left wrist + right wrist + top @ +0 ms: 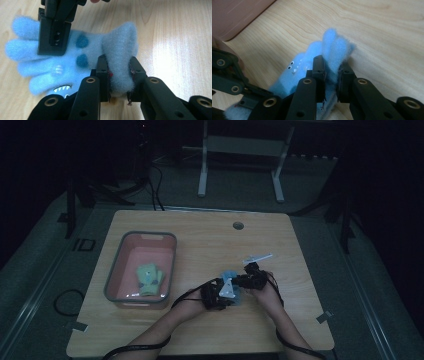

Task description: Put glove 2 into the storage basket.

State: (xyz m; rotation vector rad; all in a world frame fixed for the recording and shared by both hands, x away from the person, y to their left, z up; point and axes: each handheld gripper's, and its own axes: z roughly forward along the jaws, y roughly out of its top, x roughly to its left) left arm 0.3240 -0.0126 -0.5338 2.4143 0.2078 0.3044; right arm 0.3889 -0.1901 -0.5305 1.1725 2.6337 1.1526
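1. The blue fuzzy glove [75, 57] is lying on the wooden table [300, 270], right of centre and toward the person's edge; in the high view it is peeking out as a blue patch [231, 274] between the two grippers.
2. The left gripper [119, 72] is clamping the glove's cuff end; the fleece is bunching up between the two black jaws, which are pressing into it from both sides.
3. The right gripper [331, 75] is pinching the glove's finger end, with two fuzzy finger tips sticking up above the jaws (pads pressing into the fleece).
4. In the left gripper view the right gripper [53, 30] is coming down from the top edge onto the glove's fingers, so the two grippers are gripping opposite ends of the same glove.
5. The glove face is showing dark blue spots and a toothy mouth print (monster pattern).
6. A pink bin [116, 280] with a grey rim is sitting on the left part of the table, well apart from the grippers; a green glove [149, 279] is lying inside it.
7. Both forearms are entering from the bottom of the high view, with black cables trailing from each gripper.
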